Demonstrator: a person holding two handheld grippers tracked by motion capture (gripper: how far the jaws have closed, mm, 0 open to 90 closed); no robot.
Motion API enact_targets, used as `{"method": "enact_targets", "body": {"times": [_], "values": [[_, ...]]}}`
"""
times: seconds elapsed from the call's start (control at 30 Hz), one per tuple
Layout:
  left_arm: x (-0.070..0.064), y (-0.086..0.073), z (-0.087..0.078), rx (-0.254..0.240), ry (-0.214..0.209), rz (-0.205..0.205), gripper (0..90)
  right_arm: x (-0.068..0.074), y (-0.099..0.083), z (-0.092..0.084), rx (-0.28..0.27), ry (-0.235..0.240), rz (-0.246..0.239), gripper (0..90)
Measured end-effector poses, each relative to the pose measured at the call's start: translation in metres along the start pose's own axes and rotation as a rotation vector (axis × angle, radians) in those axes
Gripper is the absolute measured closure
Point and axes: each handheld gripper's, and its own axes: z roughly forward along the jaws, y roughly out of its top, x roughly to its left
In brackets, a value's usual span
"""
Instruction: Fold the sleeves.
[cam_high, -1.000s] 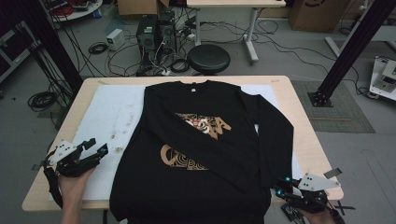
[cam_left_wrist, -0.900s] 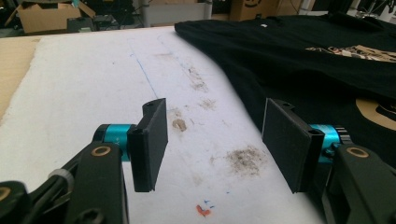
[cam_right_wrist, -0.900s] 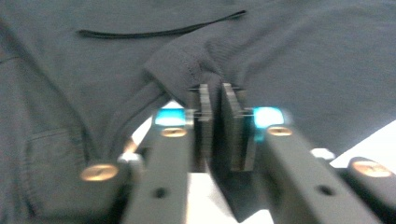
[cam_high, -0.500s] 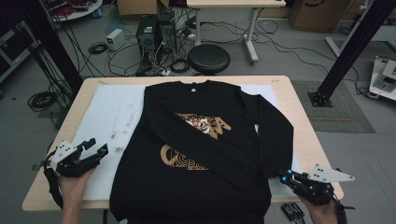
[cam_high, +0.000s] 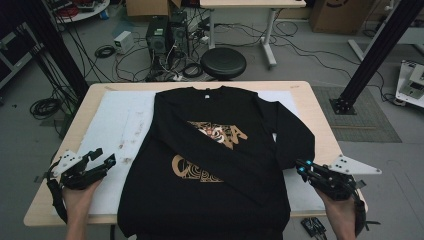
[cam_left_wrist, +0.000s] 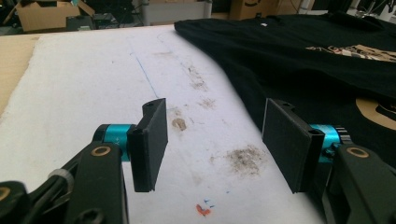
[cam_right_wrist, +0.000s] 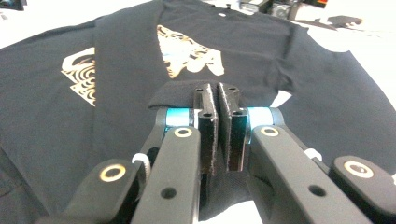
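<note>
Since the earlier frames the right gripper (cam_high: 301, 166) has lifted from the near right desk edge, and its jaws have just been closing. They now stand pressed together, pinching the cuff (cam_right_wrist: 175, 93) of the black long-sleeved shirt (cam_high: 210, 165) between the pads. That sleeve (cam_high: 287, 135) runs from the gripper away toward the shirt's right shoulder, lying along the right side of the body.

The left gripper (cam_high: 103, 157) has stayed at the near left. Its jaws are spread with nothing between them, hovering over the stained white mat (cam_left_wrist: 93, 79), just left of the shirt's edge.

The shirt lies flat, front up, collar at the far side, its gold print (cam_high: 210, 150) in the middle. The other sleeve is folded diagonally across the chest. The mat covers the wooden desk (cam_high: 320, 115).
</note>
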Motion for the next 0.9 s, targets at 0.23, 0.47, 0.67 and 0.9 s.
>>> {"method": "enact_targets", "body": {"times": [0.23, 0.47, 0.67, 0.9], "values": [[0.000, 0.000, 0.000, -0.007, -0.006, -0.011, 40.5, 0.029, 0.020, 0.032, -0.006, 0.103, 0.050, 87.7], [0.000, 0.000, 0.000, -0.008, -0.008, -0.011, 40.4, 0.066, 0.039, 0.064, 0.017, 0.150, 0.010, 87.6], [0.000, 0.000, -0.001, -0.008, -0.010, -0.006, 40.4, 0.088, 0.050, 0.099, 0.026, 0.181, 0.002, 87.5], [0.000, 0.000, -0.001, -0.009, -0.013, -0.006, 40.1, 0.113, 0.059, 0.139, 0.055, 0.218, -0.020, 87.4]]}}
